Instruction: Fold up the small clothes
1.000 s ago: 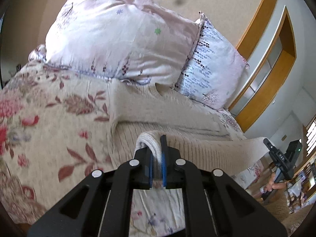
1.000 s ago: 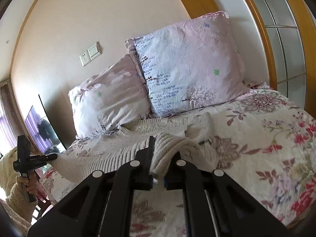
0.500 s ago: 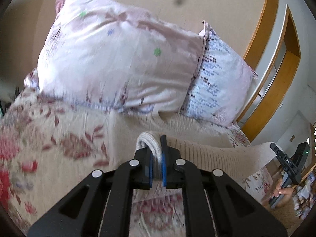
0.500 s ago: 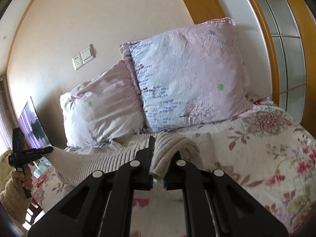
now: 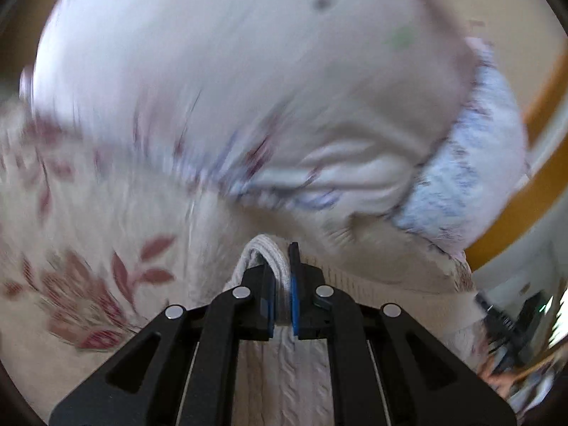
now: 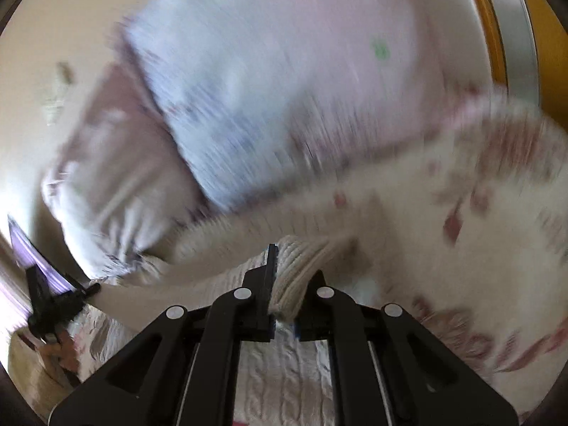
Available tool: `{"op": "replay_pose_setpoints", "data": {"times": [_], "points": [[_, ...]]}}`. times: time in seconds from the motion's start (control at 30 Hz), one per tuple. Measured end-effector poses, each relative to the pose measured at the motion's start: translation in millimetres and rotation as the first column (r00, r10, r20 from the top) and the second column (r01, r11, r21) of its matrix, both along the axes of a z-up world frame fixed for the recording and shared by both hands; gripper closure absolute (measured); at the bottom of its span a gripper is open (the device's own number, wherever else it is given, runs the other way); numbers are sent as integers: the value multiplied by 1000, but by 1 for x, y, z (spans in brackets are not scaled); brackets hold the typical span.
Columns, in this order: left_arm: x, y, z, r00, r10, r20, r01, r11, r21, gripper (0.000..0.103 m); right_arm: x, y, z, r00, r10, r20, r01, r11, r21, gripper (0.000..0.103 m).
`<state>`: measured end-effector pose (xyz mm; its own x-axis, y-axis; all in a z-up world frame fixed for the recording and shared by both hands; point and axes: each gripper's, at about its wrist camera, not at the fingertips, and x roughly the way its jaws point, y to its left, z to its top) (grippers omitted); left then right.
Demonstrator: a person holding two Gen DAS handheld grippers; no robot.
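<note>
Both the left gripper [image 5: 283, 284] and right gripper [image 6: 284, 284] have jaws clamped on the cream sweater [image 5: 284, 365], stretched over the bed [image 5: 88, 248] below the pillows [image 5: 230, 88]. Only thin hem folds are held, so a fast swing could pull one free. Compared with half a second ago, the pillows loom closer and everything is blurred.

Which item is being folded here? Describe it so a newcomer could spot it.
Start at the two pillows at the head of the floral bed. Just below them lies a cream sweater, each claw, left and right, pinching an edge. Its plain cable knit sets it apart from the printed bedding.
</note>
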<state>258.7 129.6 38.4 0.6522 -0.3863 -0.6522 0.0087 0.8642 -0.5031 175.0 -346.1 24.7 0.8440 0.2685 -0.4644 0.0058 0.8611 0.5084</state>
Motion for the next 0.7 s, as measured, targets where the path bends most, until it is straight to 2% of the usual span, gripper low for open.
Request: {"op": "replay_pose_setpoints", "data": {"times": [0.07,0.17,0.2,0.23,0.27,0.3,0.33,0.4,0.47,0.57,0.63,0.7], "points": [[8,4,-13,1000,14,-28,-15,999,-41,97,12,-1,-10,999,-17,-42,17,1000,6,96],[13,1,-11,1000,5,-13,-6,999,-51,96,27,-8,-10,998,-45,-48,47,998,49,93],[17,0,-9,1000,5,-15,-5,998,-59,95,35,-12,-11,998,-33,-52,38,995,97,83],[21,-2,-7,1000,5,-18,-6,997,-74,90,41,-16,-10,998,-32,-58,39,991,131,64],[24,-2,-6,1000,2,-20,-4,995,-98,86,46,-21,-9,997,-38,-61,48,985,165,53],[26,0,-4,1000,11,-20,-14,992,-123,75,49,-25,-7,997,-48,-53,57,979,196,39],[26,3,-1,1000,25,-11,-27,990,-140,67,48,-29,-4,998,-64,-27,69,973,221,38],[22,9,8,999,48,23,-44,987,-152,61,38,-34,4,997,-77,12,73,973,221,38],[16,14,16,998,48,44,-42,989,-139,60,26,-35,9,996,-81,24,75,979,190,39],[-1,19,22,998,32,57,-27,997,-77,60,2,-35,11,996,-89,8,88,994,65,49],[-17,21,22,998,10,61,-9,1000,-24,60,-12,-35,7,996,-83,-15,83,996,10,57],[-30,23,19,998,-11,54,10,1000,17,60,-23,-36,0,997,-67,-48,67,998,-17,61]]}}
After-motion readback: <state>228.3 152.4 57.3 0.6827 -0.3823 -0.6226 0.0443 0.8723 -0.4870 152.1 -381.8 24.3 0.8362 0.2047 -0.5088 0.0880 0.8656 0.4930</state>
